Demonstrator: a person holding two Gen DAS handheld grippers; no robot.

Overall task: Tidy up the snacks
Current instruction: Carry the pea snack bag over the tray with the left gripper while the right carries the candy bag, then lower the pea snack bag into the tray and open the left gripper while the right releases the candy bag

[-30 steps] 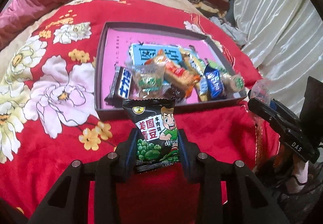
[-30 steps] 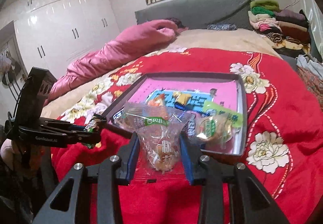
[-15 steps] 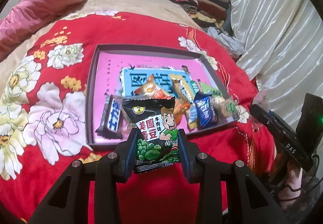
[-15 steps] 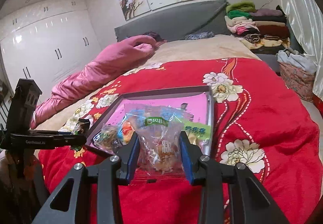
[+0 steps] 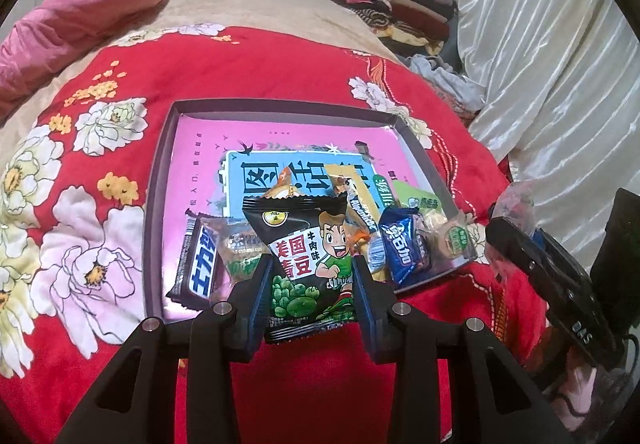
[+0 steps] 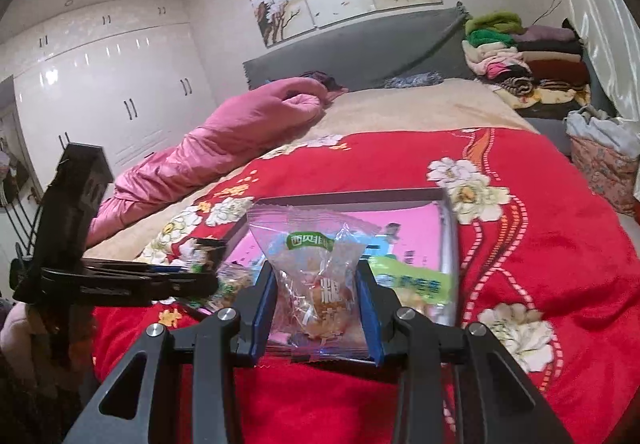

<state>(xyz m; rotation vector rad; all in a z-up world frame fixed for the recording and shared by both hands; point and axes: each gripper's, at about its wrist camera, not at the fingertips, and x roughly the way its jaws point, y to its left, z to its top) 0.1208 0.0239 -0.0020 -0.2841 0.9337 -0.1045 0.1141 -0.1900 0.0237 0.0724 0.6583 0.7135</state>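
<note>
Left gripper [image 5: 312,284]: clamped on pea packet [image 5: 306,256], above tray's near edge | Right gripper [image 6: 316,308]: clamped on clear pastry bag [image 6: 316,284], near tray | Tray [image 5: 160,179] on bed: several snacks in | Left: drop both.

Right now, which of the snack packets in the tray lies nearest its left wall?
The black chocolate bar with white lettering, at the tray's near-left corner; the other packets crowd the middle and right.
</note>
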